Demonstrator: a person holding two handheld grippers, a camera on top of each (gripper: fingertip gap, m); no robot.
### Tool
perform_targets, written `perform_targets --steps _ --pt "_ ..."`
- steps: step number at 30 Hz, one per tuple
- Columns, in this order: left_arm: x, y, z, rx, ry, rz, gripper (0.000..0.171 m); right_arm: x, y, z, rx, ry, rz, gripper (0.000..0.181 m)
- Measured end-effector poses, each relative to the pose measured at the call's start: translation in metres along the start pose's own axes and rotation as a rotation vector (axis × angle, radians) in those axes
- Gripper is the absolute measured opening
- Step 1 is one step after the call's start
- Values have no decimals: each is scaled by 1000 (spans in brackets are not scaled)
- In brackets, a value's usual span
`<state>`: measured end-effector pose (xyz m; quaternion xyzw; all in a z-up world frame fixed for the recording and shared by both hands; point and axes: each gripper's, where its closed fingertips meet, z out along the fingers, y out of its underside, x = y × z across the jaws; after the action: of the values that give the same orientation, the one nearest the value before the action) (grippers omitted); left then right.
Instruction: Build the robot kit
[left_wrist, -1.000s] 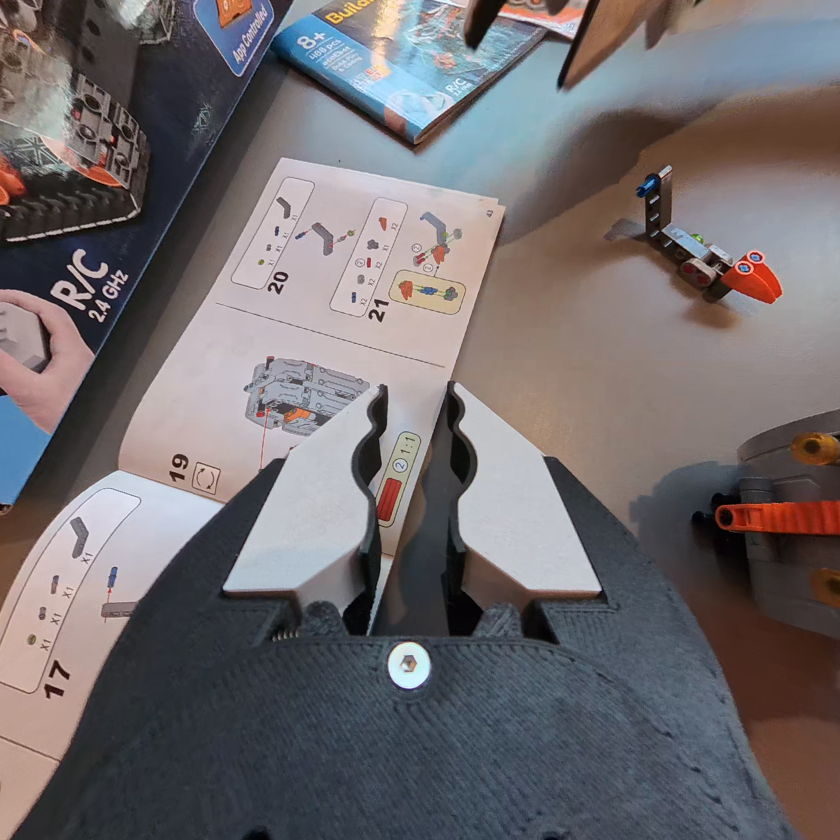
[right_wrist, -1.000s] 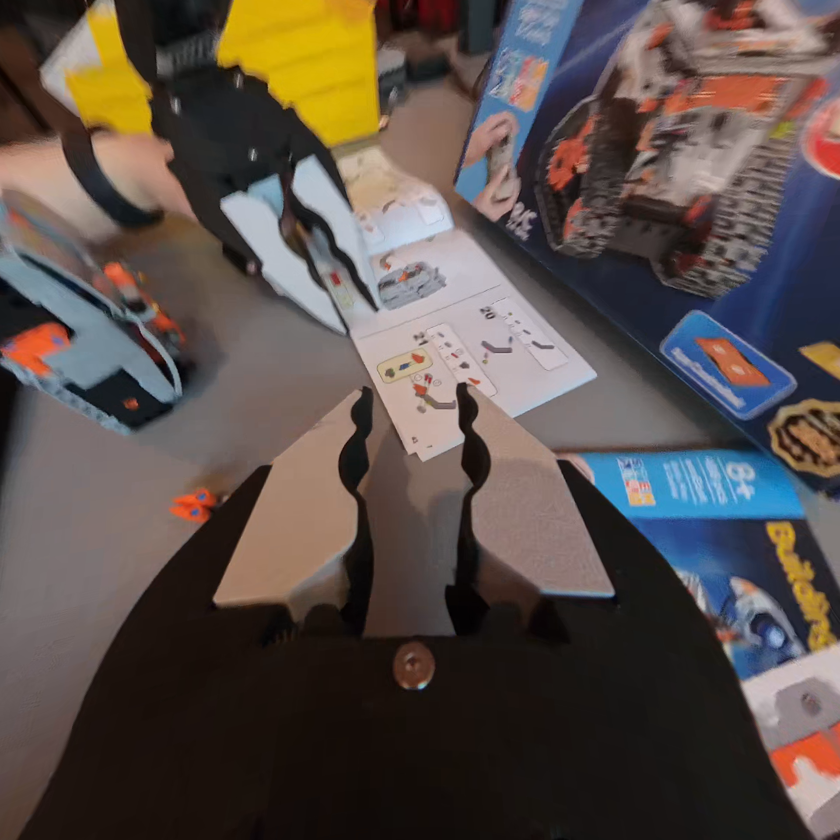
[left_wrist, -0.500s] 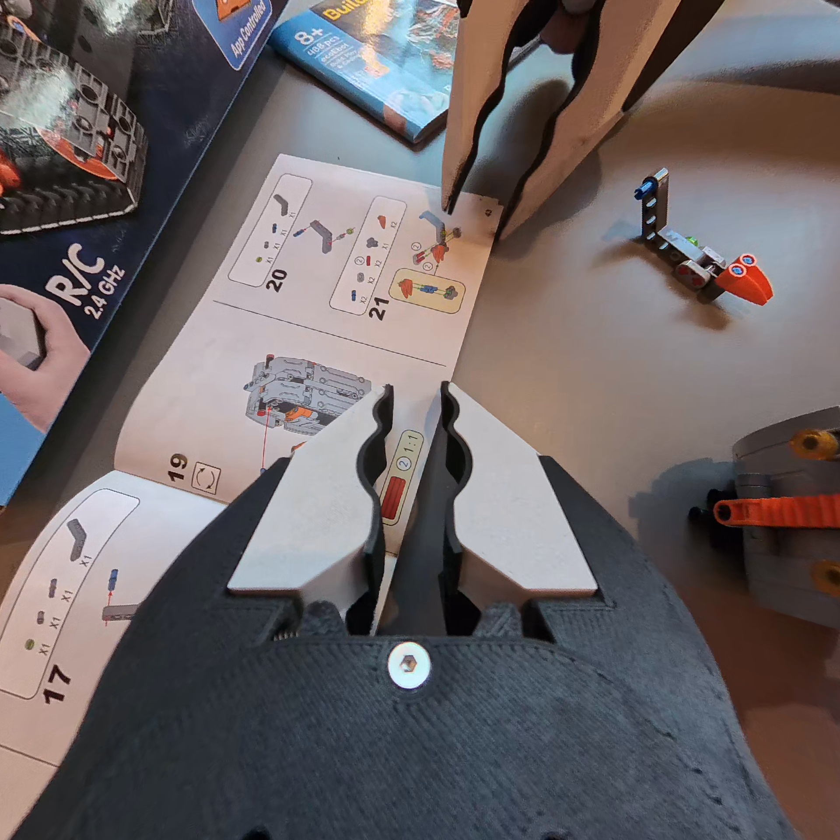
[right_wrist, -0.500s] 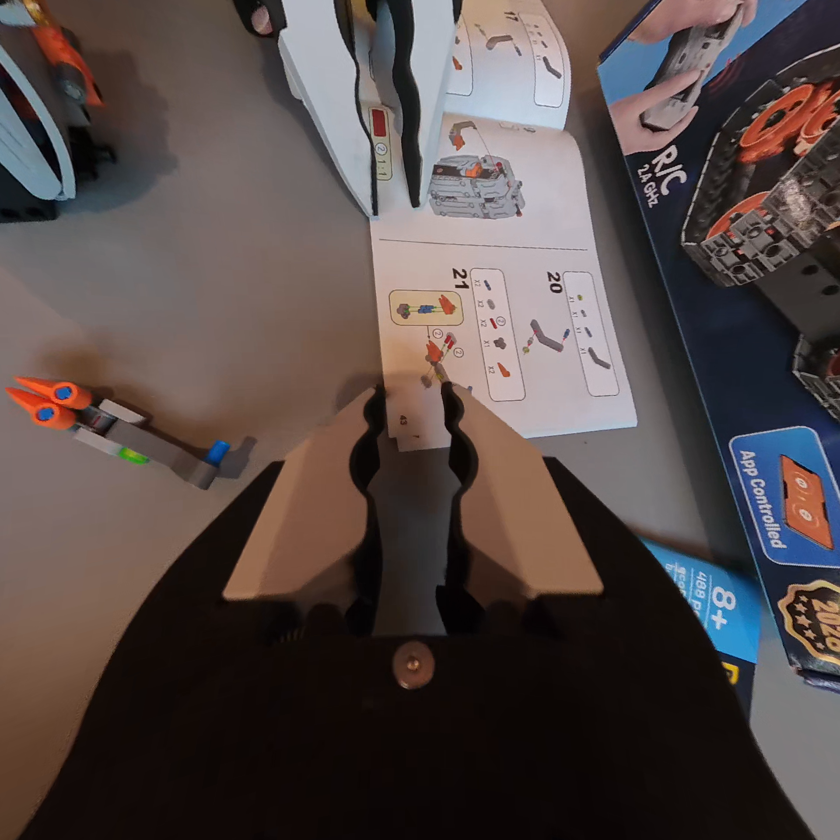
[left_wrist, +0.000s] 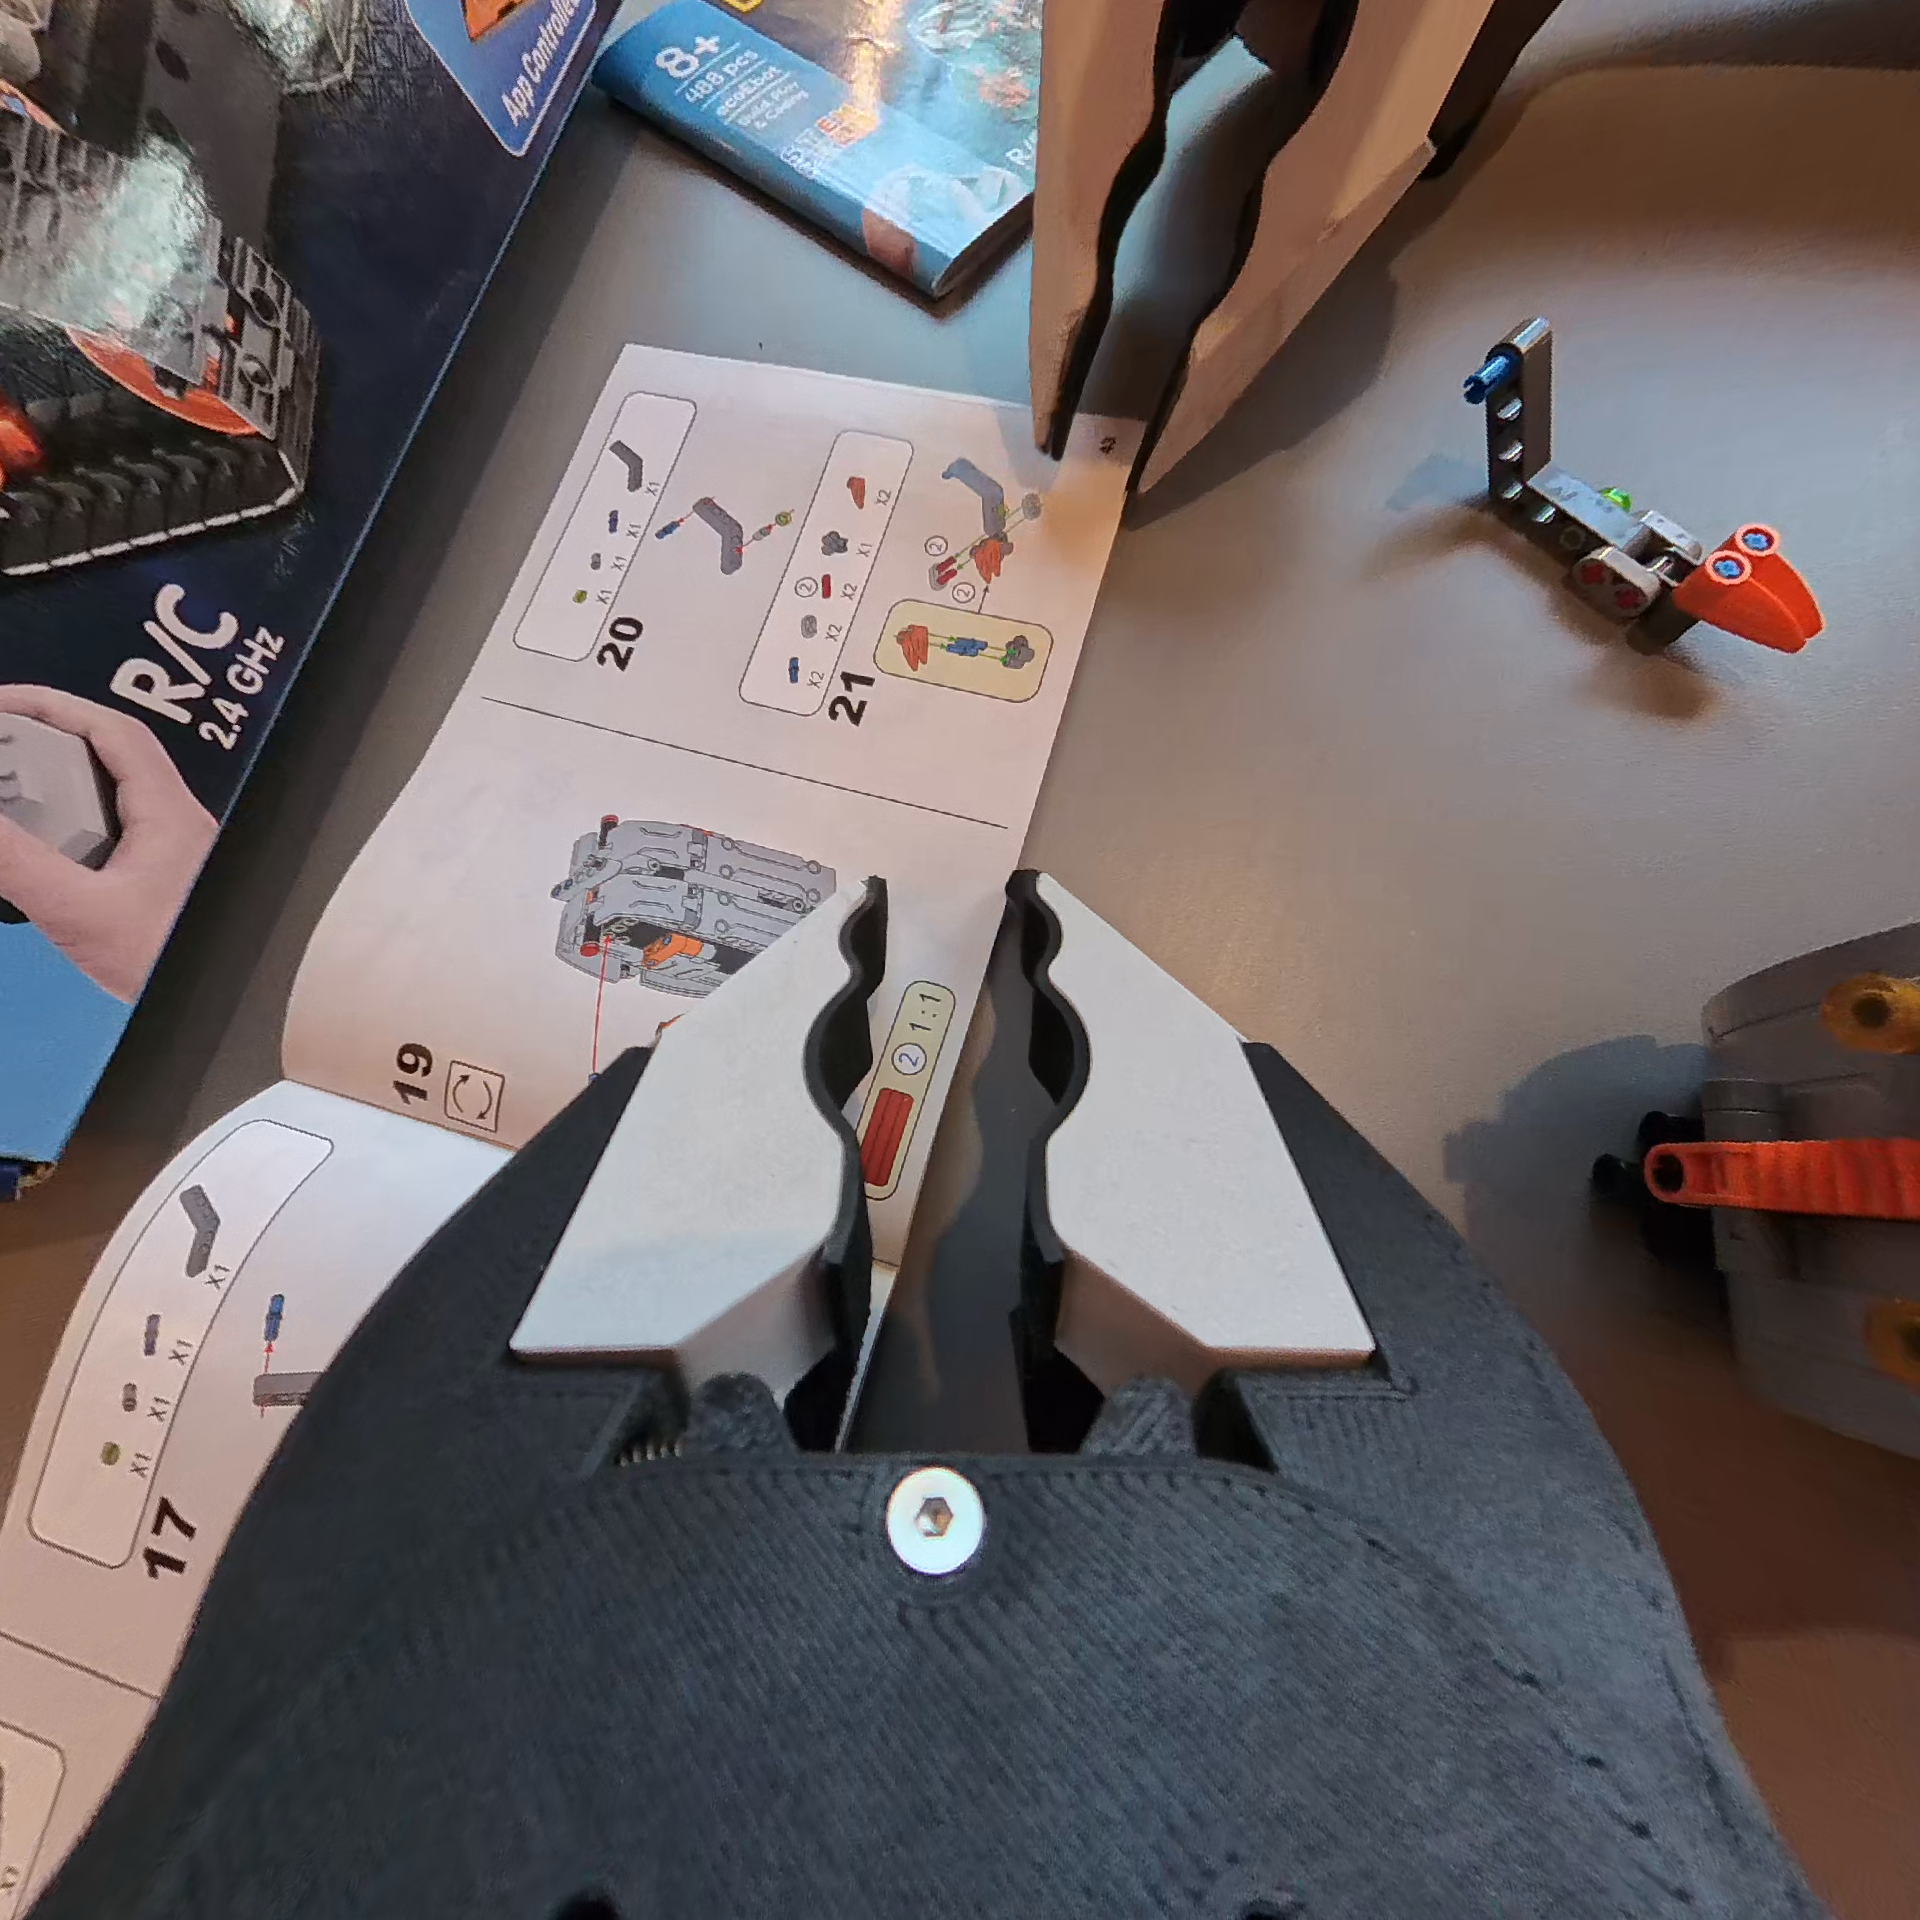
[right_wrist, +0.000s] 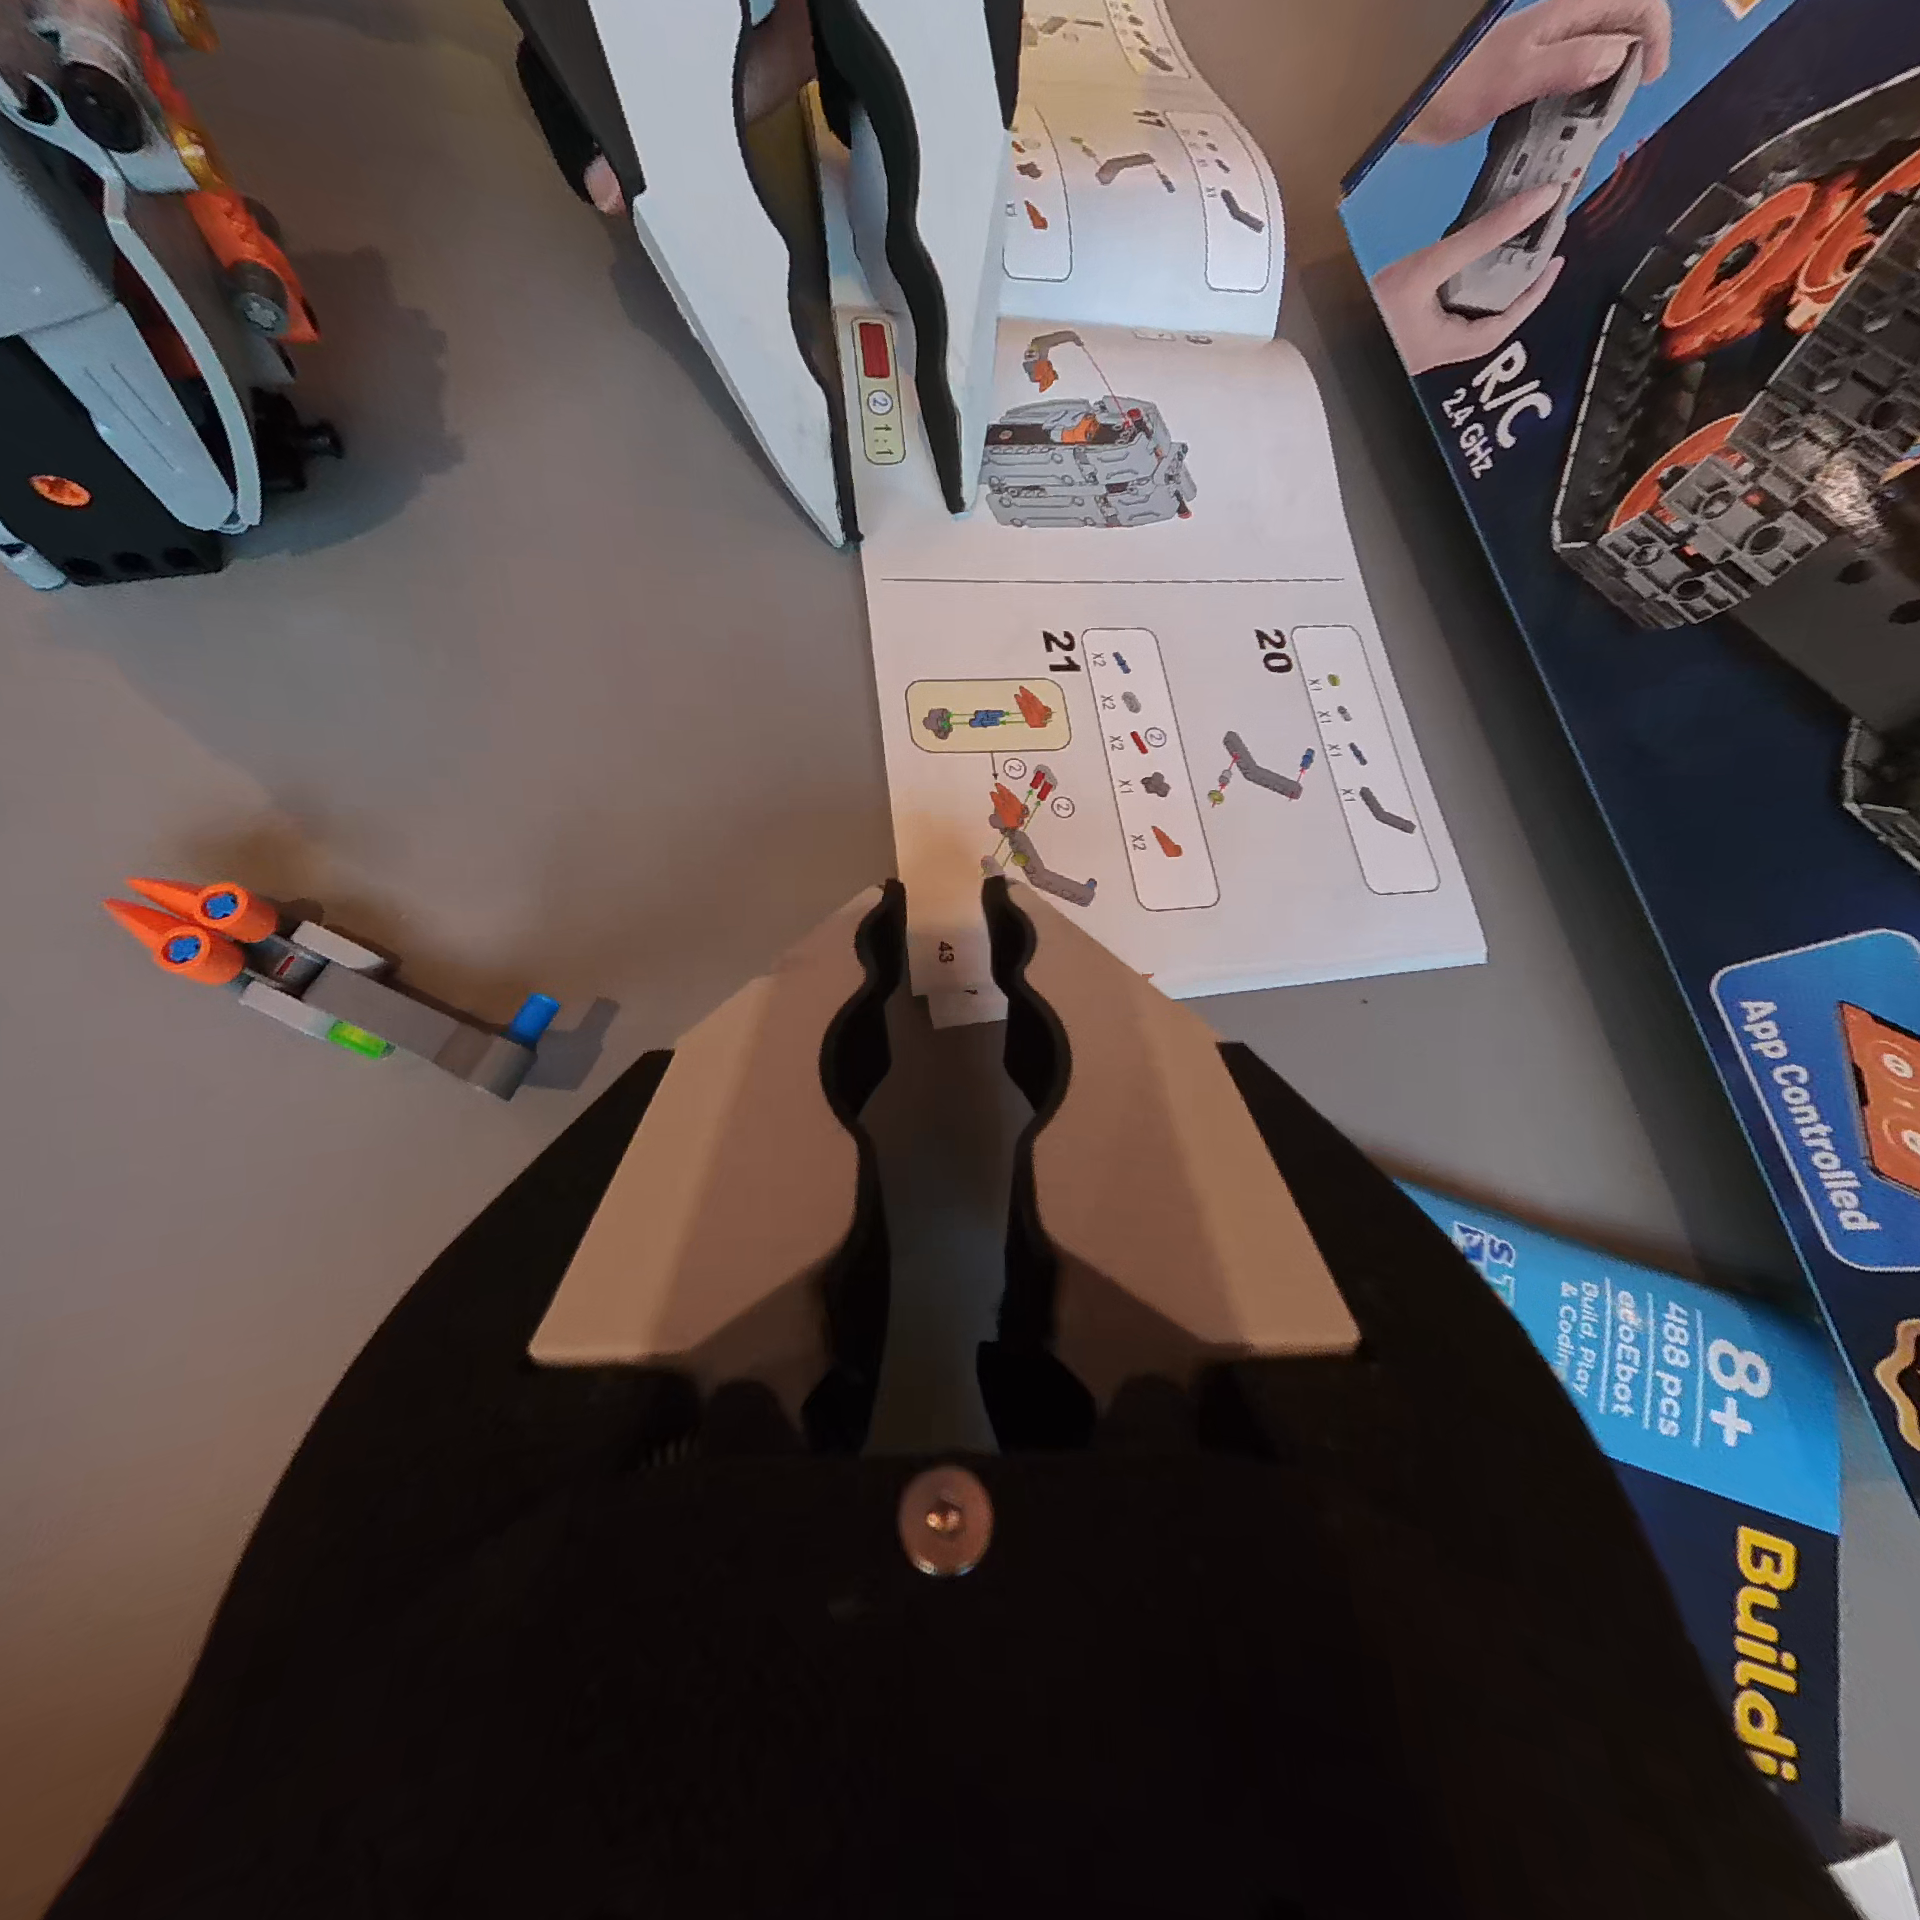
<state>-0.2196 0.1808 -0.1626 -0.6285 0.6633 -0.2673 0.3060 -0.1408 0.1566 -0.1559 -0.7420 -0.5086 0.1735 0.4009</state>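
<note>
An open white instruction booklet (left_wrist: 727, 748) lies on the grey table; it also shows in the right wrist view (right_wrist: 1164, 727). My left gripper (left_wrist: 948, 883) is open by a narrow gap, and its jaws straddle the page's near right edge. It shows from the other side in the right wrist view (right_wrist: 899, 520). My right gripper (right_wrist: 943, 885) is open by a narrow gap, with the page's far corner between its fingertips. It comes down from the top of the left wrist view (left_wrist: 1091, 468). Neither jaw pair is pressed together.
A small grey and orange brick assembly (left_wrist: 1621, 561) lies right of the booklet, also in the right wrist view (right_wrist: 343, 997). A larger grey model (left_wrist: 1818, 1195) stands nearer. A big blue toy box (left_wrist: 156, 416) and a blue booklet (left_wrist: 852, 135) lie left and behind. The gap from one gripper's tips to the other's is roughly 9 centimeters.
My right gripper swung in and came down onto the page's far corner, and its jaws narrowed. My left gripper stayed at the page edge and narrowed a little.
</note>
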Motion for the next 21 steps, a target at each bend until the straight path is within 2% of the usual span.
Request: perform_targets --steps 9,15,21 --pt "0 0 0 -7 -5 6 25 -6 -4 -3 31 -50 33 0" --pt "0 0 0 -9 -4 5 25 -7 -6 -5 48 -73 72 0" --pt "5 -4 3 -34 -22 41 33 -2 -16 -9 96 -66 116 0"
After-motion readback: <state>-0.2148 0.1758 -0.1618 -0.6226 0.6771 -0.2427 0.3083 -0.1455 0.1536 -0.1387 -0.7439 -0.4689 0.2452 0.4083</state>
